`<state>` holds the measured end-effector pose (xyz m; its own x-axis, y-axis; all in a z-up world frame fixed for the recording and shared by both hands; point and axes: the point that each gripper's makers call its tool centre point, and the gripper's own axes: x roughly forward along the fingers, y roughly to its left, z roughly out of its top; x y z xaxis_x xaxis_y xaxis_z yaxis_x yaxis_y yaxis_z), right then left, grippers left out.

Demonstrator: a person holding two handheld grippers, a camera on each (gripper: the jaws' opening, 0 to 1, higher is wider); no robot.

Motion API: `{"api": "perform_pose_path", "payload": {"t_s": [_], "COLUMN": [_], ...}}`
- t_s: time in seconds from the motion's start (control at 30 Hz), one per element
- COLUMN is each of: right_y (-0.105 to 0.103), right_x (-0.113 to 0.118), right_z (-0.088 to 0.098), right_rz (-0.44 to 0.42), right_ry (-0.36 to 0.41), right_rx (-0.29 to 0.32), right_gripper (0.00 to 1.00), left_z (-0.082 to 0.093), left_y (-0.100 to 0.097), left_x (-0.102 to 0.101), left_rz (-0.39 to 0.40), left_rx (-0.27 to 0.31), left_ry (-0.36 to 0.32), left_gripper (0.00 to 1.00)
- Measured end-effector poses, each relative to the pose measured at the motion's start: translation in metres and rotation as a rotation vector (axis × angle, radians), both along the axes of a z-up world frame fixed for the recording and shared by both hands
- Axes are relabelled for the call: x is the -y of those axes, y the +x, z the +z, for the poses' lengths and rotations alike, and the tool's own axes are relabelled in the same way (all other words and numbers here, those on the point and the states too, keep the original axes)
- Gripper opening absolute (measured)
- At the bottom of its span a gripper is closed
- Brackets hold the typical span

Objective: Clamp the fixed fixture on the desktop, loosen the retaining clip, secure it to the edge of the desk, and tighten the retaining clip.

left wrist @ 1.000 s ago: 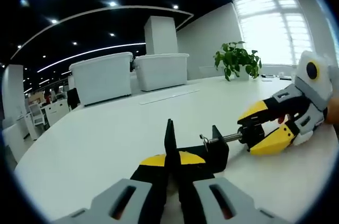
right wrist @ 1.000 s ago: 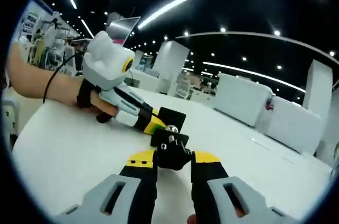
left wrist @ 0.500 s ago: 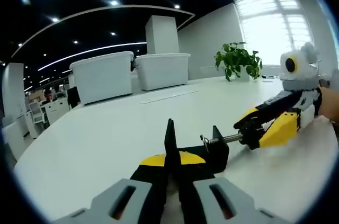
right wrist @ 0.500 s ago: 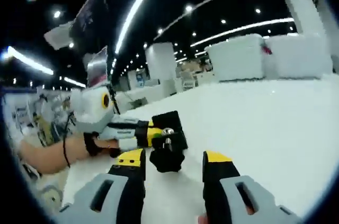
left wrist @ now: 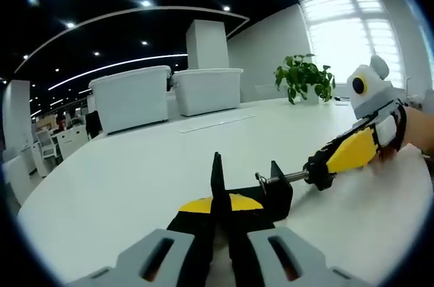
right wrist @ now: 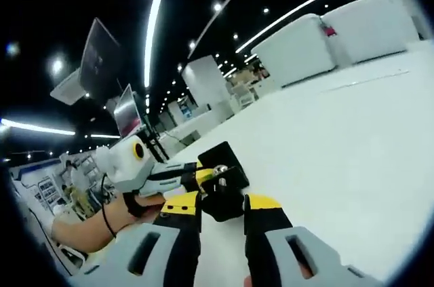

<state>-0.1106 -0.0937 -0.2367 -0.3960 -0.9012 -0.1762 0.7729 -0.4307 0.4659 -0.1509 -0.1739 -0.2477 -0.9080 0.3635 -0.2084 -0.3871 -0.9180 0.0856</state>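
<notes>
Grippers, two of them, both on one black clamp fixture (left wrist: 247, 195) that sits on the white desktop (left wrist: 122, 185), and that is the single task piece out here. In the left gripper view, the left gripper (left wrist: 220, 216) has its yellow-tipped black jaws drawn together on the fixture's upright back plate, which stands as a thin black blade between them. The fixture itself is a black C-shaped body with one silver threaded screw (left wrist: 285, 178) running out sideways from its second arm, ending in a black knob (left wrist: 317, 174). The right gripper (left wrist: 324, 168) comes in from the right side, rolled over on its side, its yellow-and-black jaws closed around that knob, with a person's hand (left wrist: 417, 131) behind it. In the right gripper view, the right gripper (right wrist: 220, 205) pinches the dark knob (right wrist: 222, 203) between its two jaws, the silver screw end (right wrist: 219, 171) showing just past it, and the left gripper (right wrist: 198, 177) reaches in from the left onto the black plate (right wrist: 218, 158), held by a hand (right wrist: 102, 219). Beyond the desk stand two white bins (left wrist: 169, 93), side by side, one potted green plant (left wrist: 305, 78) by the bright window (left wrist: 346, 29), and one white pillar (left wrist: 205, 44).
</notes>
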Motion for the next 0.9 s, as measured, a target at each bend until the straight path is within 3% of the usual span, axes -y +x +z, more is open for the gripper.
{"api": "perform_pose_path", "payload": {"t_s": [0.13,0.2,0.33,0.4,0.43,0.53,0.57,0.67,0.7,0.73,0.77,0.9], "right_y": [0.006,0.009,0.018,0.024,0.011,-0.001,0.003,0.012,0.007,-0.005,-0.004,-0.005], "right_x": [0.001,0.003,0.005,0.007,0.004,0.003,0.005,0.010,0.011,0.010,0.011,0.009], "right_z": [0.000,0.001,0.004,0.005,0.006,0.009,0.010,0.011,0.009,0.008,0.007,0.008], "right_rz": [-0.007,-0.008,-0.003,-0.007,-0.013,-0.016,-0.013,-0.016,-0.016,-0.016,-0.014,-0.011], "right_ry": [0.001,0.019,0.073,0.113,0.148,0.259,0.307,0.426,0.453,0.464,0.462,0.400], "right_rx": [-0.020,-0.070,-0.230,-0.322,-0.395,-0.625,-0.720,-0.921,-0.956,-0.969,-0.968,-0.888], "right_gripper": [0.22,0.22,0.22,0.21,0.21,0.21,0.21,0.22,0.22,0.22,0.22,0.22], "left_z": [-0.001,-0.001,-0.001,-0.001,-0.001,-0.001,-0.001,-0.001,-0.001,-0.001,-0.001,-0.001], "left_y": [-0.001,-0.001,-0.001,0.000,0.000,-0.001,-0.002,-0.002,0.000,0.000,0.000,0.001], "left_x": [0.000,0.000,0.000,0.000,0.000,0.000,0.000,0.001,0.002,0.002,0.003,0.003], "left_rz": [-0.001,-0.002,-0.002,-0.001,-0.001,-0.002,-0.002,0.002,0.008,0.011,0.015,0.017], "left_rx": [0.001,0.001,0.002,0.001,0.002,0.004,0.005,0.005,0.004,0.006,0.010,0.010], "left_ry": [0.000,0.001,0.002,0.001,0.002,0.004,0.005,0.004,0.004,0.005,0.010,0.011], "left_gripper": [0.07,0.07,0.07,0.07,0.07,0.07,0.07,0.07,0.07,0.07,0.07,0.07]}}
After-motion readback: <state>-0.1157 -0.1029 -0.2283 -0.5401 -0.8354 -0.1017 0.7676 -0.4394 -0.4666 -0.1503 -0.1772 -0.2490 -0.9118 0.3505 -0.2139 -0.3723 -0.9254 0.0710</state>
